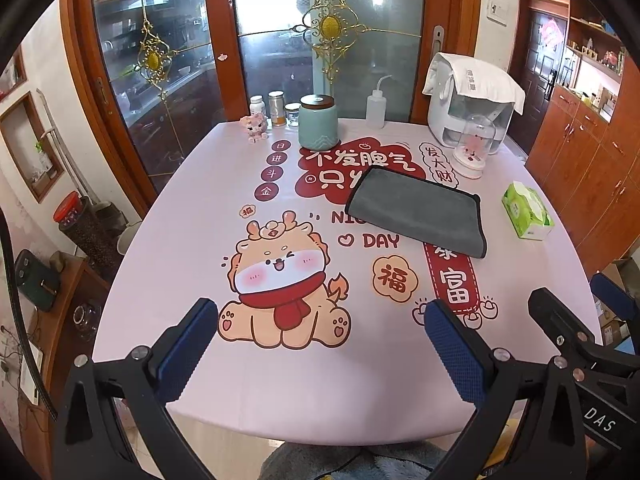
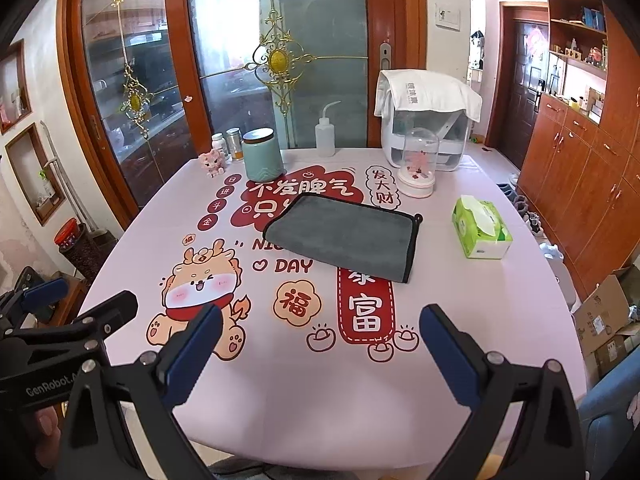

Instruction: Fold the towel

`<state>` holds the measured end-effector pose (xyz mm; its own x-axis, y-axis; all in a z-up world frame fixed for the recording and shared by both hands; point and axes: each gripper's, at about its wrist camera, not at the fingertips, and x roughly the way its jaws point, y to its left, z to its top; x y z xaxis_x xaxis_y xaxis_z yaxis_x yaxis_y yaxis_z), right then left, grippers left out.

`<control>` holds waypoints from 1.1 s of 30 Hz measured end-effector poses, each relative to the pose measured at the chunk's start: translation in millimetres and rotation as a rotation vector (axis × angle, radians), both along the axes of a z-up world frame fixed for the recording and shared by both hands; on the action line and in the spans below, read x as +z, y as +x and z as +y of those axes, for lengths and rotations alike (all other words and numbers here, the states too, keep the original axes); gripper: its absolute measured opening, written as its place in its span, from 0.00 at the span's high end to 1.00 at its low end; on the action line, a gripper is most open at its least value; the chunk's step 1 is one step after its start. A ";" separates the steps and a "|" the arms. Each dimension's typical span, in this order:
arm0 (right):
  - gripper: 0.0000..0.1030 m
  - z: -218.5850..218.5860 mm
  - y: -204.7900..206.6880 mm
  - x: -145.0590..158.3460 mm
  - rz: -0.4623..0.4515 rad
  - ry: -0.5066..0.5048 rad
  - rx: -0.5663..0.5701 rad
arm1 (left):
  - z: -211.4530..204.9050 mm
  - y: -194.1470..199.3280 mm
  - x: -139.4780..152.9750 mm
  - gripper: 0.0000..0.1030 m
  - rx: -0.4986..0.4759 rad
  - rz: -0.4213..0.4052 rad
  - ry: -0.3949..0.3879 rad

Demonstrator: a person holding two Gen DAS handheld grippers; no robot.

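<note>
One pink table (image 2: 320, 392) is carrying everything, and the grey towel (image 2: 344, 236) is lying flat near its middle, just beside the tissue box (image 2: 482, 228). It is looking soft, light and limp, so taking its near corners seems best. Both the left gripper (image 1: 320, 344) and right gripper (image 2: 320, 344) are hovering wide apart, grasping nothing.

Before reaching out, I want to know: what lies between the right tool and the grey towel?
Only printed tablecloth; no object lies between the right tool and the grey towel, as the right wrist view shows.
</note>
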<state>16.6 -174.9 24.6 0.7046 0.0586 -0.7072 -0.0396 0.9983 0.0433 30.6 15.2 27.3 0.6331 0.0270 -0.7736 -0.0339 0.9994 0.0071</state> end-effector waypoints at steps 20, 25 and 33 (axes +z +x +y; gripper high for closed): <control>0.03 0.7 -0.9 -2.0 0.008 -0.002 -0.004 | -0.2 -2.5 -0.6 0.01 0.007 0.008 -0.005; 0.03 -1.4 -4.3 -5.3 0.011 0.001 -0.004 | 0.0 -2.9 -1.0 0.01 0.008 0.008 -0.006; 0.03 -3.6 -3.3 -5.9 0.017 0.003 -0.012 | 0.2 -3.1 -3.2 0.01 0.004 0.011 -0.005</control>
